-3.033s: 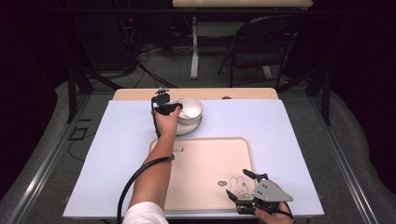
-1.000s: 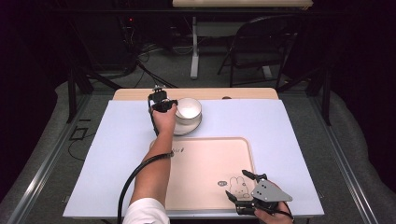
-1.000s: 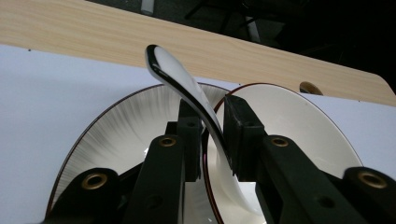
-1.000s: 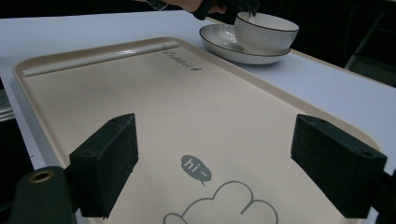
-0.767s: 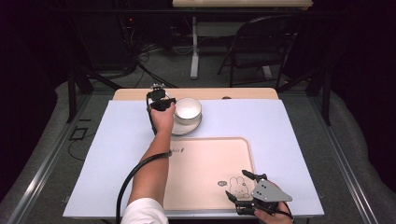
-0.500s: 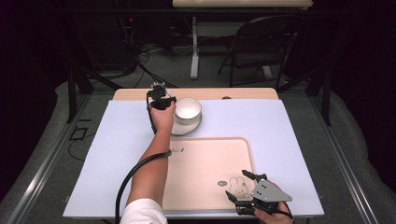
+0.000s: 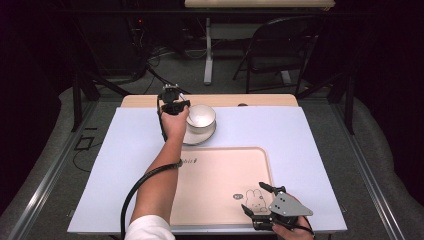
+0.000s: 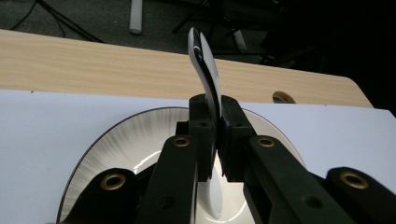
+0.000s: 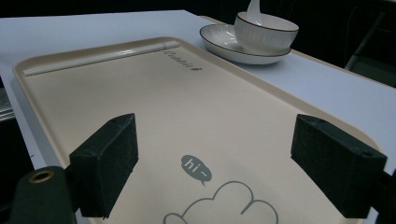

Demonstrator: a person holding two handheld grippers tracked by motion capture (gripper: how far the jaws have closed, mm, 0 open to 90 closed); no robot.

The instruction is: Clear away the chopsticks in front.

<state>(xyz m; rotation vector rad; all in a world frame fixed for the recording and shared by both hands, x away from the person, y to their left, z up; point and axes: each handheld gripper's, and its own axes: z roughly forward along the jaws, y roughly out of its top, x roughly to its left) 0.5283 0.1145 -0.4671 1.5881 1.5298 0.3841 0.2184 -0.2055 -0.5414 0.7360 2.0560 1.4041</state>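
I am pinching a white ceramic spoon [image 8: 205,65] edge-on in the jaws of the left gripper [image 8: 212,135], which have just been closing onto it; the pads are pressed tight on both faces of the handle, its upper end rising above the jaws and the bowl end hanging below them over the ribbed plate [image 8: 116,140]. In the high view the left gripper [image 7: 173,102] is sitting just beside the bowl [image 7: 201,117] that stands on that plate.

I am judging the spoon as light, stiff, glazed and slippery, and liable to chip on a knock. The grip is lying about mid-handle, which I am reading as sound; a pinch nearer the tip could be letting it swivel between the pads.

For room, the bowl's rim is close beside the jaws and the plate's lip is under them, so I am favouring a lift straight up before travelling. The far edge of the bench [image 8: 93,60] is lying just beyond the jaws.

The right gripper [image 9: 229,163] is hovering over the near end of the tray [image 9: 140,93], jaws spread wide with nothing between them; the tray's flat bed ahead of those jaws is open for a set-down.
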